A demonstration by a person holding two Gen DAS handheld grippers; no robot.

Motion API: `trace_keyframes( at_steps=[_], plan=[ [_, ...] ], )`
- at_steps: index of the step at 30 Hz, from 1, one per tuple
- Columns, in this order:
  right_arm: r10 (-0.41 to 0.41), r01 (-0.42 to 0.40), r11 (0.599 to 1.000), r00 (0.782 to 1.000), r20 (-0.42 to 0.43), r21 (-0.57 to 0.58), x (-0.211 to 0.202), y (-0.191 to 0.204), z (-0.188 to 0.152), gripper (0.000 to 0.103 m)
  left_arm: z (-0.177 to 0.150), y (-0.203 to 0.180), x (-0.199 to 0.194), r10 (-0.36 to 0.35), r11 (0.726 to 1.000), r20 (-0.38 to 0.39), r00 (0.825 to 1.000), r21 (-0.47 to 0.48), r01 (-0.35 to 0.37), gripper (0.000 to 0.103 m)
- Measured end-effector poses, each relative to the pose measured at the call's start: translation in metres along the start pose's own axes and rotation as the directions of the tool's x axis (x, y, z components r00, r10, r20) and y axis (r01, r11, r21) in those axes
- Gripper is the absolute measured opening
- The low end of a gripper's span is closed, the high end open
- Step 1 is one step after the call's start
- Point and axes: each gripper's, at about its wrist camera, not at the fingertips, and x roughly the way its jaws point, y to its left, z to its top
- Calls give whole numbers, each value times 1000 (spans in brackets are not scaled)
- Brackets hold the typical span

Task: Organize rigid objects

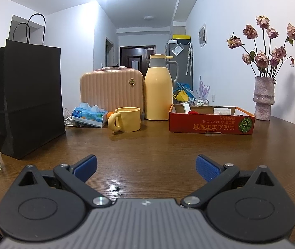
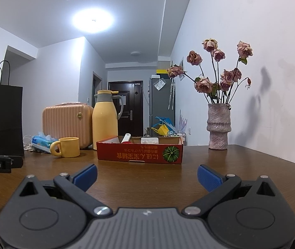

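Two grippers: left gripper point(image 1: 146, 166) and right gripper point(image 2: 147, 175), jaws spread wide, holding nothing;
Red box point(image 2: 139, 153): long axis left-right across the table point(image 2: 251, 172);
Yellow mug point(image 1: 127, 119): handle pointing left

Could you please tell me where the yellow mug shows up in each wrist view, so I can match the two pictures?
Left wrist view: the yellow mug stands just left of centre, handle to the left, in front of the yellow thermos jug.
Right wrist view: the yellow mug sits left of centre, handle to the left.
Shared landmark: the red cardboard box lies to the mug's right in both.
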Motion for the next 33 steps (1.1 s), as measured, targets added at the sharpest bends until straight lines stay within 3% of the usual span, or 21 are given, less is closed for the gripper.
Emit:
trace_keyframes(
  at_steps=[33],
  plan=[
    [3, -3, 1000, 1000, 5, 0, -2, 3, 0, 103, 1, 2, -9, -1, 1000, 30, 1000, -6, 2, 103]
  ],
)
